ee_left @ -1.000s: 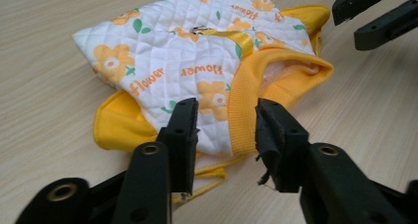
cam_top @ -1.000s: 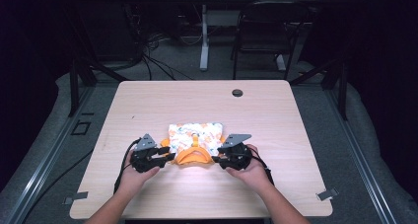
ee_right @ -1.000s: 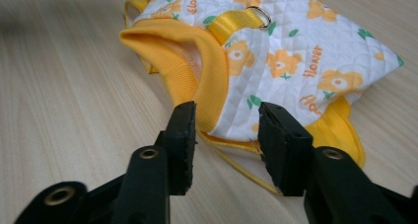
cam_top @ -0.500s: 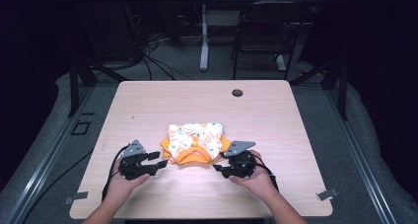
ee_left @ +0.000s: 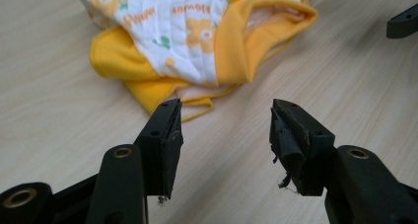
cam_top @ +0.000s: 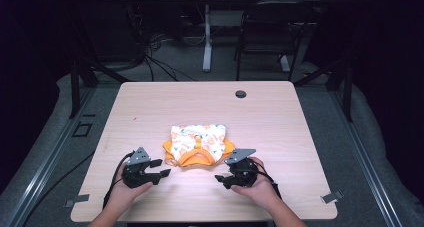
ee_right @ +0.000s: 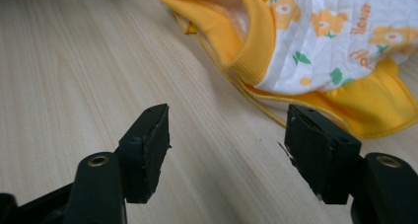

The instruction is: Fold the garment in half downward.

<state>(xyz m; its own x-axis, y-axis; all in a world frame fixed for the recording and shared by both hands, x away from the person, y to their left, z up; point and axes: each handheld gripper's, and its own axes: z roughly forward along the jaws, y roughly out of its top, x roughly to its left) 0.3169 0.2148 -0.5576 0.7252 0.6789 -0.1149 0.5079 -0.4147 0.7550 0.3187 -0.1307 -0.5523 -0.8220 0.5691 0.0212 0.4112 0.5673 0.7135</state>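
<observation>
**Inspector:** State the position of the garment (cam_top: 199, 145) relative to each tool.

**Assistant:** It lies on the table (cam_top: 150, 107) between the two, ahead of both. From the left gripper (cam_top: 161, 168) it sits forward and to that tool's right; from the right gripper (cam_top: 223, 174), forward and to its left. Neither touches it.

**Inspector:** Jaw condition?

**Assistant:** Both have just been opening and stand spread, with only bare tabletop between them.

**Inspector:** Long axis, and which hand is nearer?

**Assistant:** The folded bundle runs slightly wider across than deep, its yellow collar edge (ee_right: 251, 41) facing the person. In my judgement the right gripper is marginally nearer; the left stands a little further off.

**Inspector:** Count.

**Assistant:** One garment, two grippers, one dark round fitting (cam_top: 241, 94) at the table's far edge.
</observation>
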